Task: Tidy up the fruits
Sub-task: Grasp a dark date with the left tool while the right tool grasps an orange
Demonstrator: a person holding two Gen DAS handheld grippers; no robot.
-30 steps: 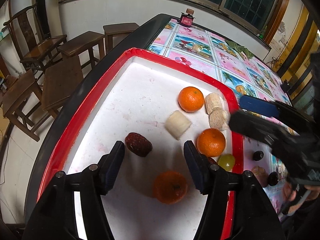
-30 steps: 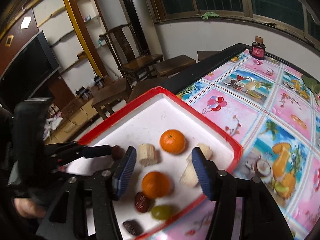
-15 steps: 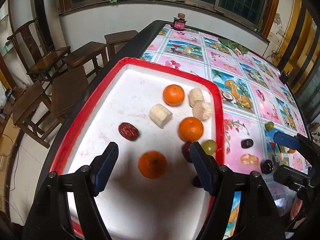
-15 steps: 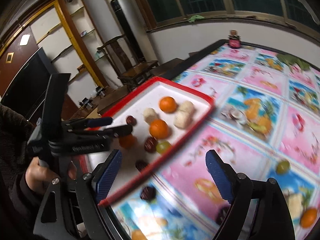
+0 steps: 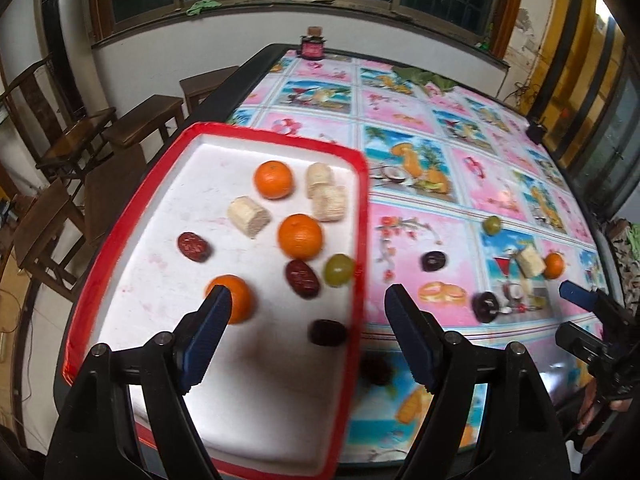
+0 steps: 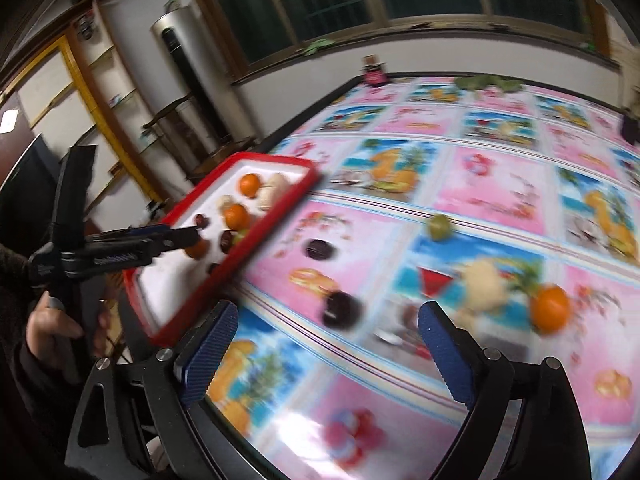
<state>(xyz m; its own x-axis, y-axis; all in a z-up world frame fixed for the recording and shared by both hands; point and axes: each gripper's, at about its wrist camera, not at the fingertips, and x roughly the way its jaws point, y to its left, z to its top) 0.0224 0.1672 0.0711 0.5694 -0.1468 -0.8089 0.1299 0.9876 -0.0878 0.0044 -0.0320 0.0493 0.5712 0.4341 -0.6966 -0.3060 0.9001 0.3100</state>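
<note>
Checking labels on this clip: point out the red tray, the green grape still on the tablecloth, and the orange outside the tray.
red tray [image 5: 362,216], left wrist view, right rim.
green grape [image 5: 491,225], left wrist view, its middle.
orange [image 6: 551,309], right wrist view, its middle.

Tray [image 5: 362,216]: at the counter's [image 5: 404,104] left edge.
In the tray: three oranges [image 5: 300,237], three cut pieces [image 5: 248,217], dates [image 5: 193,247], one grape [image 5: 338,269].
Right of the tray, on the counter: grape [image 5: 491,225], dark fruits [image 5: 433,261], a cut piece [image 5: 530,262] just beside an orange [image 5: 554,265].
Counter's far end: jar [image 5: 313,43].
Left of the counter: chairs [image 5: 76,136].
</note>
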